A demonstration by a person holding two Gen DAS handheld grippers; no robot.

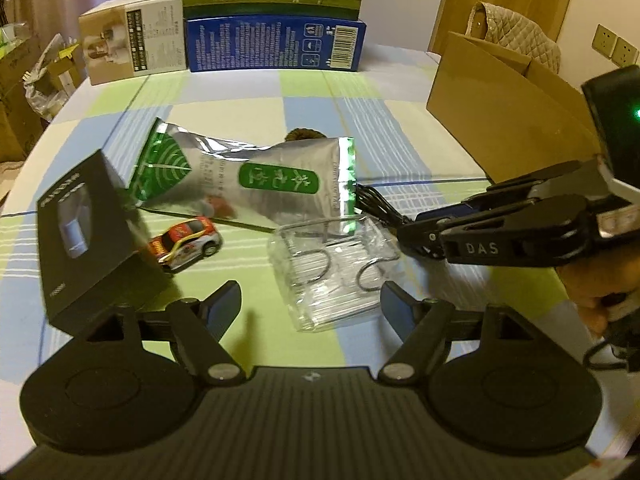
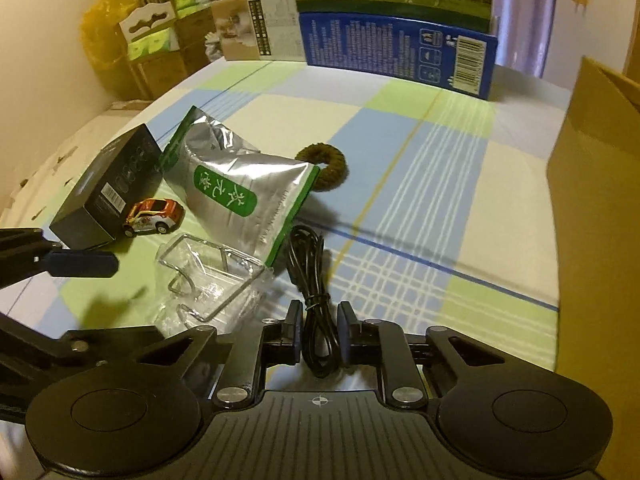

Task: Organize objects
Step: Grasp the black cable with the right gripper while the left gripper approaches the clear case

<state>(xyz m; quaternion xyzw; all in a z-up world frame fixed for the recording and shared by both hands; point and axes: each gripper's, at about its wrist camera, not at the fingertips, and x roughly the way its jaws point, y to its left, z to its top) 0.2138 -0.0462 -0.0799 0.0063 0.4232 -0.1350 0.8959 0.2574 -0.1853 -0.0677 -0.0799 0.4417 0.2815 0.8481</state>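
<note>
On the checked cloth lie a silver-green pouch [image 1: 276,184] [image 2: 240,192], a toy car [image 1: 186,242] [image 2: 154,216], a black box [image 1: 92,236] [image 2: 108,192], a clear plastic pack [image 1: 332,272] [image 2: 212,276] with metal rings inside, a brown hair tie [image 2: 324,168] and a coiled black cable [image 2: 308,256] [image 1: 372,200]. My right gripper [image 2: 320,316] [image 1: 416,236] is low at the near end of the cable, its pads pressed against the bundle. Over the clear pack hovers my left gripper [image 1: 312,296], open; one of its fingers [image 2: 80,264] shows in the right wrist view.
An open cardboard box [image 1: 500,112] [image 2: 600,200] stands at the right. A blue milk carton box [image 1: 276,40] [image 2: 396,48] and a tan carton [image 1: 132,40] [image 2: 256,28] line the far edge. A hand [image 1: 596,292] holds the right gripper. Stacked boxes sit beyond the table's left side.
</note>
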